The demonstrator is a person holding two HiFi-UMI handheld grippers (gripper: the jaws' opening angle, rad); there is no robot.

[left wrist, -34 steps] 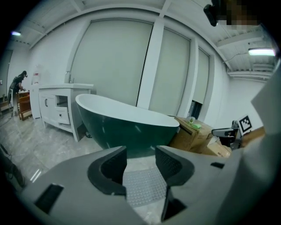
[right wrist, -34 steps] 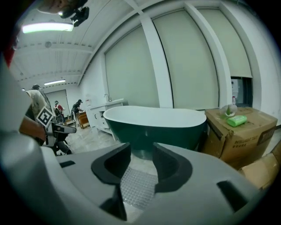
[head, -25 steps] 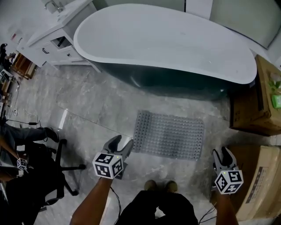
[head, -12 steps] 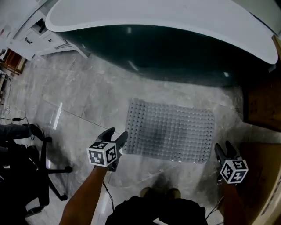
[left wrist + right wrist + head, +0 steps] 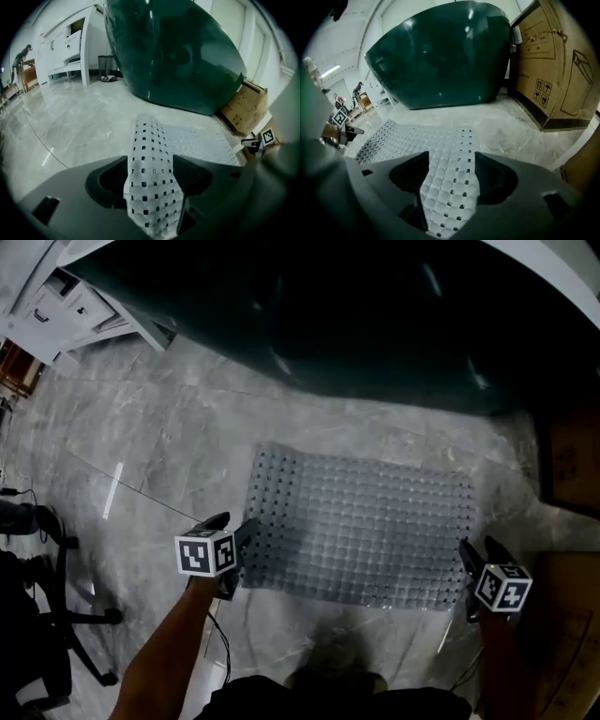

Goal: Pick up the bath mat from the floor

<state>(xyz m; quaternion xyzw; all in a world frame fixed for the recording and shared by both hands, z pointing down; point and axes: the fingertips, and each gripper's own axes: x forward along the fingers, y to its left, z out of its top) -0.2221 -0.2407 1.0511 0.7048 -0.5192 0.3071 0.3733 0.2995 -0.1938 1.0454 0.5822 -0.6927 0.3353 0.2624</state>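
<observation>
The grey perforated bath mat (image 5: 361, 526) lies flat on the marble floor in front of the dark green bathtub (image 5: 375, 315). My left gripper (image 5: 234, 525) is at the mat's near left corner. In the left gripper view the mat (image 5: 149, 136) fills the gap of the left gripper (image 5: 152, 164), whose jaws are opening. My right gripper (image 5: 476, 551) is at the near right corner. The right gripper view shows the mat (image 5: 393, 136) running between the jaws of the right gripper (image 5: 450, 161), which are also opening. I see neither pair of pads pressing on it.
Cardboard boxes (image 5: 567, 456) stand at the right, close to the mat's end, and show as boxes (image 5: 553, 61) in the right gripper view. A white cabinet (image 5: 66, 306) is at the far left. An office chair (image 5: 47, 634) stands at the near left.
The view has dropped closer to the floor. Both grippers have moved forward and down to the mat's near corners, and their jaws have spread wider.
</observation>
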